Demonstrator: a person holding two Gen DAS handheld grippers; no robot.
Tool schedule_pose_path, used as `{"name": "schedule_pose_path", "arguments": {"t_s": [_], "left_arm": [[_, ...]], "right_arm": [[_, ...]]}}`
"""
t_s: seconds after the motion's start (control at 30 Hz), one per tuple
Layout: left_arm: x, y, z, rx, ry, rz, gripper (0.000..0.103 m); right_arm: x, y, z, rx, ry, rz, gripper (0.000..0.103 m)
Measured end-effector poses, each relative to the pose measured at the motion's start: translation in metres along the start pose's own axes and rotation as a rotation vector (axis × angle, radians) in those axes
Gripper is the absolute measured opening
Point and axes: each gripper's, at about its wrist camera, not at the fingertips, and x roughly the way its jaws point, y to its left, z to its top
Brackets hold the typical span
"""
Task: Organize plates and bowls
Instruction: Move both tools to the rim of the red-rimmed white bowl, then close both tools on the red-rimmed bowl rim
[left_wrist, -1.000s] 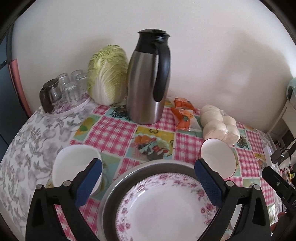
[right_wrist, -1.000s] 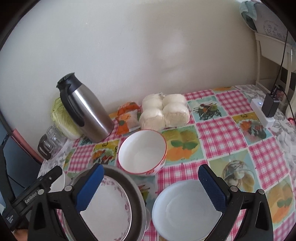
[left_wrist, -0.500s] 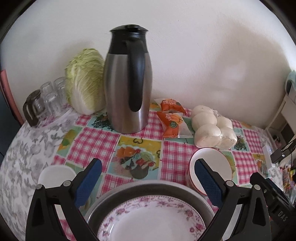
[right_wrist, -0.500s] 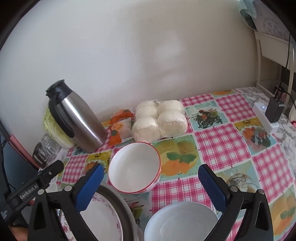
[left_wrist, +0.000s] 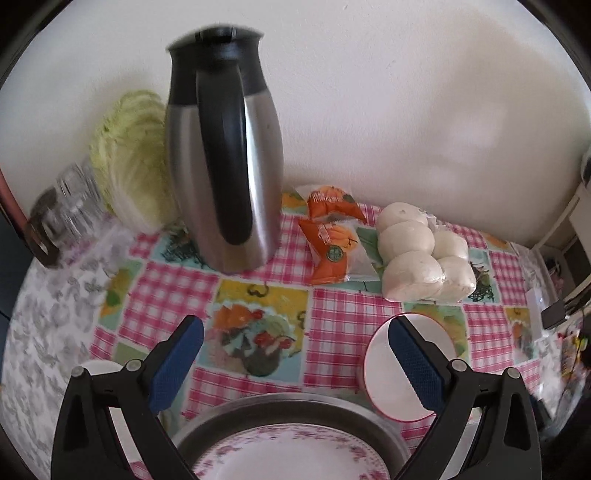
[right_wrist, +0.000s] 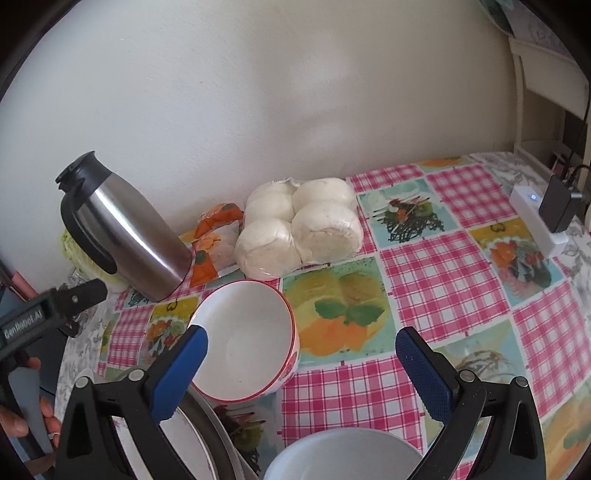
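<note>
A pink-flowered plate (left_wrist: 277, 456) lies in a grey metal pan (left_wrist: 295, 406) at the bottom of the left wrist view, just beneath my open, empty left gripper (left_wrist: 295, 365). A red-rimmed white bowl (left_wrist: 384, 373) stands upright behind its right finger, and a small white bowl (left_wrist: 98, 367) peeks out behind the left finger. In the right wrist view my right gripper (right_wrist: 303, 369) is open and empty. The red-rimmed bowl (right_wrist: 243, 343) sits by its left finger, with a plain white bowl (right_wrist: 343, 458) below and the pan (right_wrist: 212, 432) to the left.
A steel thermos (left_wrist: 225, 155), a cabbage (left_wrist: 129, 158), glasses (left_wrist: 70, 206), orange snack packets (left_wrist: 332, 240) and bagged buns (left_wrist: 417, 254) line the wall. A white power strip with a charger (right_wrist: 539, 218) lies at the far right. A hand (right_wrist: 18, 417) holds the left gripper's handle (right_wrist: 26, 325).
Both grippers moved forward over the table, still open. The thermos and red-rimmed bowl look larger, while the plate and plain white bowl slid toward the bottom edge.
</note>
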Motion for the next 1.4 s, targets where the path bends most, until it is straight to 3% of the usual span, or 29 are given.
{"name": "schedule_pose_path", "arguments": {"t_s": [0.17, 0.27, 0.4, 0.53, 0.67, 0.83, 0.9, 1.03, 1.27, 1.4], "left_arm": [[0.018, -0.013, 0.000, 0.022, 0.073, -0.022, 0.100], [0.033, -0.027, -0.004, 0.068, 0.124, -0.041, 0.100], [0.052, -0.047, -0.015, 0.150, 0.159, 0.027, 0.100], [0.068, -0.054, -0.020, 0.166, 0.184, 0.049, 0.098], [0.084, -0.056, -0.023, 0.177, 0.224, 0.064, 0.076], [0.101, -0.059, -0.027, 0.172, 0.262, 0.066, 0.073], [0.108, -0.058, -0.027, 0.169, 0.280, 0.058, 0.061], [0.117, -0.062, -0.028, 0.159, 0.307, 0.014, 0.049], [0.127, -0.080, -0.036, 0.213, 0.336, -0.018, 0.016], [0.128, -0.085, -0.039, 0.218, 0.325, -0.034, 0.015]], "right_arm": [[0.016, 0.002, -0.002, 0.003, 0.054, -0.003, 0.103], [0.024, 0.000, -0.005, 0.019, 0.085, -0.014, 0.094], [0.033, -0.003, -0.008, 0.031, 0.109, -0.015, 0.085], [0.040, -0.003, -0.011, 0.025, 0.130, -0.019, 0.075], [0.051, -0.001, -0.015, 0.019, 0.166, -0.013, 0.070], [0.067, -0.007, -0.020, 0.055, 0.225, -0.011, 0.065], [0.070, -0.007, -0.020, 0.056, 0.232, -0.002, 0.065], [0.075, -0.005, -0.020, 0.055, 0.241, 0.021, 0.061], [0.083, 0.002, -0.021, 0.046, 0.252, 0.045, 0.052], [0.086, 0.011, -0.023, 0.028, 0.259, 0.057, 0.037]]}}
